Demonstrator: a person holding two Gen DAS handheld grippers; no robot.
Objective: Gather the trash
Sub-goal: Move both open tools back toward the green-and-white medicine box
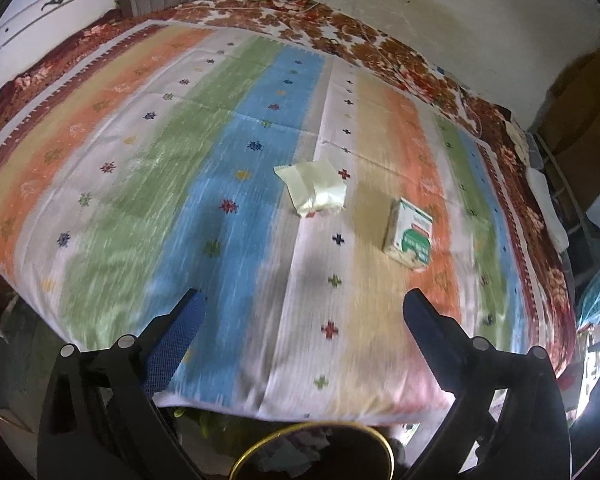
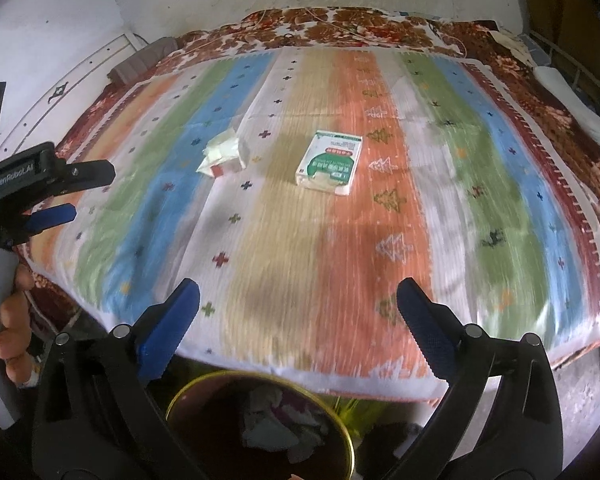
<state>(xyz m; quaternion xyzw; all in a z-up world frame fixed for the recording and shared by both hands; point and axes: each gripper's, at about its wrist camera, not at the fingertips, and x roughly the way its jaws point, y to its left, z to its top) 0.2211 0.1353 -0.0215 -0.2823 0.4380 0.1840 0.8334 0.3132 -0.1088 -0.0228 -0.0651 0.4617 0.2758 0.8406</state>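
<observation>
Two pieces of trash on the bed with the striped multicolour woven cover (image 2: pixel 380 240): a crumpled pale-yellow paper wrapper (image 2: pixel 222 154), centre-left of the right wrist frame, and a small green-and-white cardboard carton (image 2: pixel 330 162) lying flat just right of it, near but not touching. In the left wrist frame, same wrapper (image 1: pixel 314 190) at centre, carton (image 1: pixel 409 236) to its lower right. Left gripper (image 1: pixel 302 320) spread wide, nothing between its blue-padded fingers; right gripper (image 2: pixel 298 310) likewise spread and empty. Both well short of the trash, poised over the near edge of the bed. Round dark bin with a brass-coloured rim (image 2: pixel 342 432) at the bottom of both frames, below the mattress edge, already holding scraps. Likely risks: soft cover bunching under a descending finger and being pinched along with the wrapper; thin wrapper slipping from a shallow pinch; carton, lying flat, sliding ahead of the fingers rather than being clamped; a release off-centre dropping trash beside the bin.
</observation>
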